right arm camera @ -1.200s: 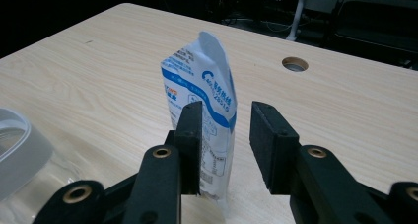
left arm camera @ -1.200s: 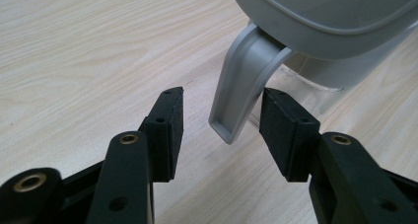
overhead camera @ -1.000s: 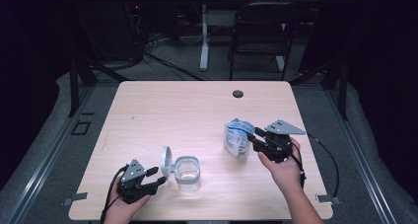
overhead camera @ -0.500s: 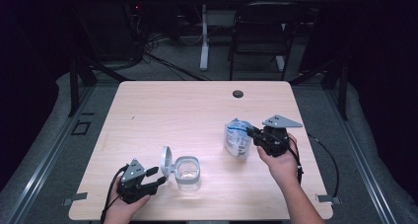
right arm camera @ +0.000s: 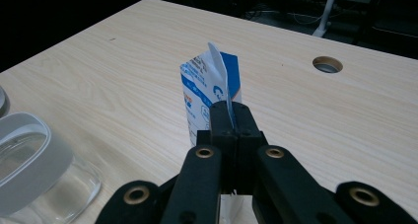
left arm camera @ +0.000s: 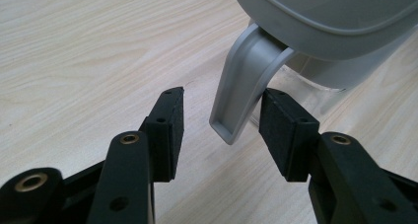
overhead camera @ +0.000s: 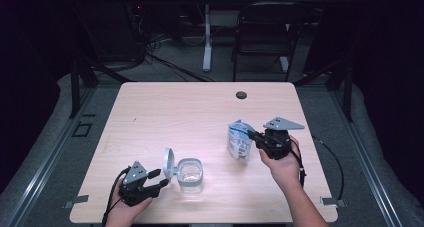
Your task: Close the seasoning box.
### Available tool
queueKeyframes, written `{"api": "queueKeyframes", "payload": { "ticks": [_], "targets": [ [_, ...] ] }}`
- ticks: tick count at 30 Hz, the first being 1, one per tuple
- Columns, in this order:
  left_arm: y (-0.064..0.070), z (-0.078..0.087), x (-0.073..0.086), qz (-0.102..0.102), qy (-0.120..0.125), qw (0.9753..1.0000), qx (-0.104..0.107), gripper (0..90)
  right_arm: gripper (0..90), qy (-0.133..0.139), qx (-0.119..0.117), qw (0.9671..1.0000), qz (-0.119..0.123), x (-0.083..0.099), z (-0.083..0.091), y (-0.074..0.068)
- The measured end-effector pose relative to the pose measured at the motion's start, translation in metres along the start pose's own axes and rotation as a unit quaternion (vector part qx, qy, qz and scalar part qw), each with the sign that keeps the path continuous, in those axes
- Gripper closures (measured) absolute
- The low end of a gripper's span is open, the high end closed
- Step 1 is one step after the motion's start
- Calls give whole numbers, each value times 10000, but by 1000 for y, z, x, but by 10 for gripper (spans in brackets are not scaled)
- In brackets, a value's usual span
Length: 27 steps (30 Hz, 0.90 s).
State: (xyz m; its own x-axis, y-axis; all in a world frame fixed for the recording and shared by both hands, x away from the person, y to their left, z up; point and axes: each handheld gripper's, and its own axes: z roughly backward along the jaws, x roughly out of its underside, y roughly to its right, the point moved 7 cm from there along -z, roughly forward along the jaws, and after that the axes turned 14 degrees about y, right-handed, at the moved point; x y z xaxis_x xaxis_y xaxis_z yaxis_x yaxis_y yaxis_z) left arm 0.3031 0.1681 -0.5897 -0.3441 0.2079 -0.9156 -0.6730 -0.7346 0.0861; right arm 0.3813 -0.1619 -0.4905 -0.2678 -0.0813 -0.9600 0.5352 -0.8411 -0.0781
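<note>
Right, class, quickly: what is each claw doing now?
Left claw: open, astride the jar lid's tab.
Right claw: shut on the pouch.

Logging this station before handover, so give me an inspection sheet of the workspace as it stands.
Surface: pale wood table, round grommet hole near the far edge.
Job's things: clear jar with its grey hinged lid open; blue-and-white pouch upright.
Clutter: nothing seen.
Grippers: left gripper open, jaws either side of the lid's tab; right gripper shut on the pouch's edge.
Cables: one trails from each gripper; more lie on the floor beyond the table.
Surroundings: dark room, chair behind the table.
</note>
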Motion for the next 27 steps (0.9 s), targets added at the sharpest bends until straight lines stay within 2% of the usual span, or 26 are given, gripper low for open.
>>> {"api": "queueKeyframes", "payload": {
  "ticks": [9,13,21,24,27],
  "targets": [
    [0,0,0,-11,4,10000,0,526,900,7,-106,9999,56,3,9,-13],
    [0,0,0,-7,16,10000,-16,526,900,51,-181,9998,37,7,18,-20],
    [0,0,-1,-6,37,10000,-32,527,900,47,-317,9995,82,13,35,-26],
    [1,0,0,12,14,10000,21,529,900,57,-379,9992,112,15,42,-28],
    [0,0,0,13,11,10000,25,529,900,54,-407,9991,58,17,46,-28]
  ]
}}
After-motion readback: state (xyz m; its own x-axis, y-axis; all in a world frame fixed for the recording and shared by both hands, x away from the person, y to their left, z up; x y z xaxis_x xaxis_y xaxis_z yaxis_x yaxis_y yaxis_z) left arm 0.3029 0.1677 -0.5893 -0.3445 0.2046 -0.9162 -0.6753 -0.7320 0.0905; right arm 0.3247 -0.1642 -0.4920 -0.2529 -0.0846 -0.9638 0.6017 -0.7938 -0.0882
